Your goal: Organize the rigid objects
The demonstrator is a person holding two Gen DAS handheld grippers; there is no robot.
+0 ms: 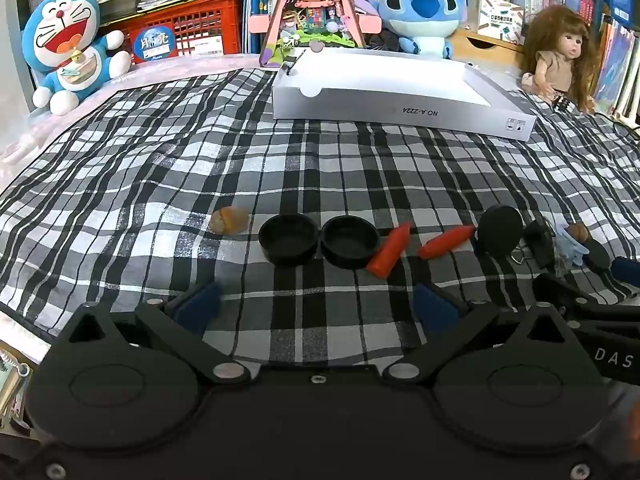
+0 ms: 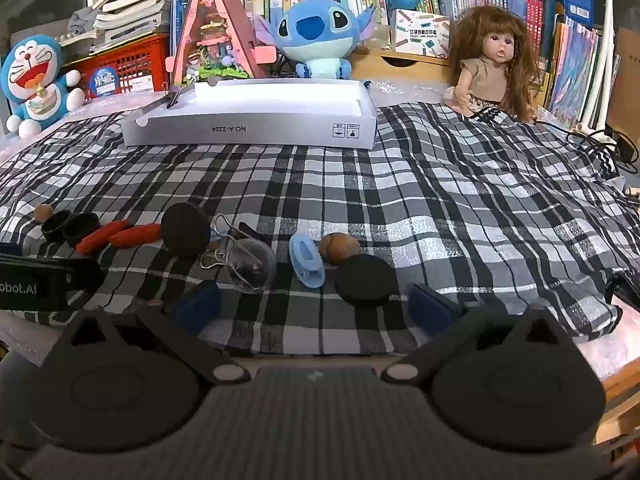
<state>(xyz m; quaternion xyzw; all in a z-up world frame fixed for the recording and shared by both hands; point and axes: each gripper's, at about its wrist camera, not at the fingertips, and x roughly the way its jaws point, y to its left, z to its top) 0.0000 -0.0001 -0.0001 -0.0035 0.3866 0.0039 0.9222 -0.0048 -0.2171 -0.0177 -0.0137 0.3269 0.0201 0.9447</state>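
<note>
Small objects lie in a row on the checked cloth. In the left wrist view: a walnut [image 1: 229, 220], two black cups [image 1: 288, 239] [image 1: 350, 241], two orange carrot pieces [image 1: 390, 251] [image 1: 446, 242] and a black lid [image 1: 500, 230]. My left gripper [image 1: 316, 310] hovers open in front of the cups, nothing between its fingers. In the right wrist view: a clear ball [image 2: 250, 265], a blue clip [image 2: 307, 260], a second walnut [image 2: 339, 248] and a flat black lid [image 2: 366, 279]. My right gripper [image 2: 316, 308] is open just short of them, empty. A white shallow box [image 2: 248, 132] sits behind.
Plush toys [image 1: 70, 46] [image 2: 316, 30], a doll [image 2: 486, 64], a pink triangular model house [image 2: 216, 32], a red crate [image 1: 188, 30] and bookshelves line the back. A metal binder-clip wire [image 2: 218, 240] lies by the clear ball. Cables [image 2: 608, 148] trail at the cloth's right edge.
</note>
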